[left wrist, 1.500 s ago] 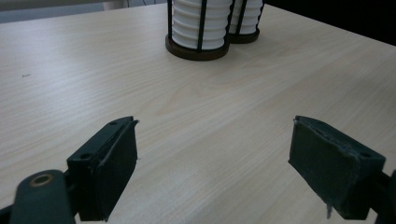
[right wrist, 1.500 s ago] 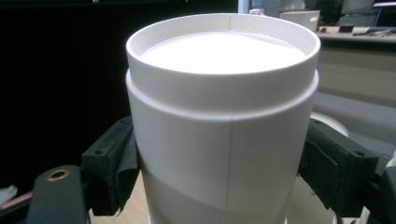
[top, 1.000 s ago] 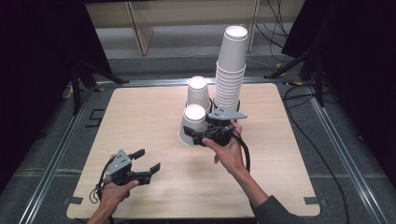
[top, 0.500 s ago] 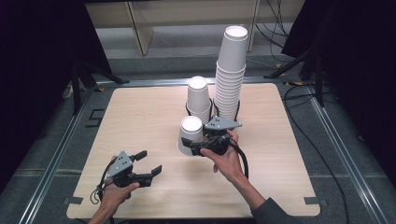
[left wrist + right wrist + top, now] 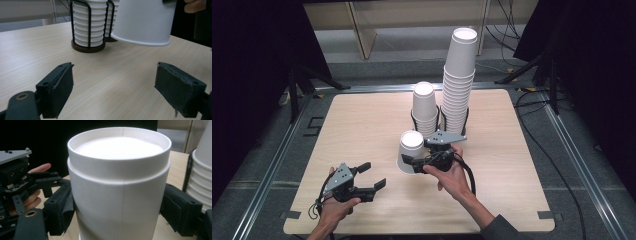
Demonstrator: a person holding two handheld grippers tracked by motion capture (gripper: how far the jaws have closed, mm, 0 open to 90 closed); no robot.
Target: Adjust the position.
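A white paper cup (image 5: 411,150) is held upside down near the middle of the table, and my right gripper (image 5: 409,161) is shut on its sides. In the right gripper view the cup (image 5: 120,182) stands between the two black pads (image 5: 60,207). From the left gripper view the cup (image 5: 142,22) hangs slightly tilted, its rim just above the wood. My left gripper (image 5: 373,174) is at the front left, near the table edge. It is open, its jaws (image 5: 115,92) wide apart over bare wood.
Just behind the held cup, a short stack of cups (image 5: 424,107) stands in a black wire holder (image 5: 87,47). A much taller stack (image 5: 459,80) stands to its right. The wooden table (image 5: 362,125) has bare room to the left and right. Cables lie on the floor at the right.
My right gripper has carried the cup down and toward the front left, away from the stacks. The left gripper has stayed where it was, jaws unchanged.
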